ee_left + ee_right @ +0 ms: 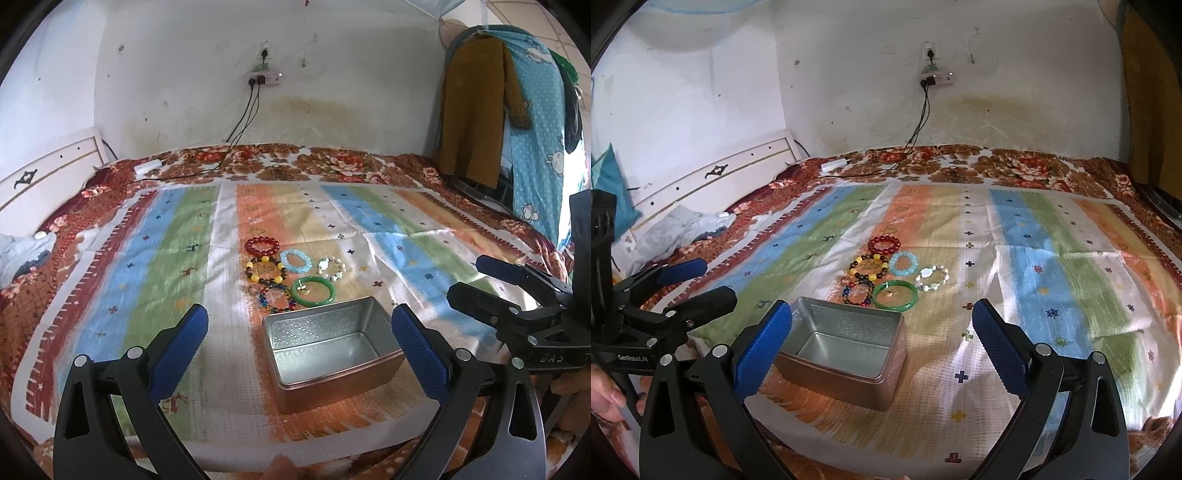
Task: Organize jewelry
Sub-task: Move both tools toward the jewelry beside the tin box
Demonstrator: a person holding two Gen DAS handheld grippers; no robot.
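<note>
An open, empty metal tin sits on the striped bedspread. Just beyond it lies a cluster of bracelets: a red bead one, a yellow and brown bead one, a light blue one, a white stone one, a dark multicolour bead one and a green bangle. My left gripper is open, hovering before the tin. My right gripper is open too, right of the tin. Neither holds anything.
The bed's floral blanket runs to a stained wall with a power strip and dangling cables. A white headboard stands at the left, crumpled cloth beside it. Hanging clothes are at the right. A hand holds the left gripper's handle.
</note>
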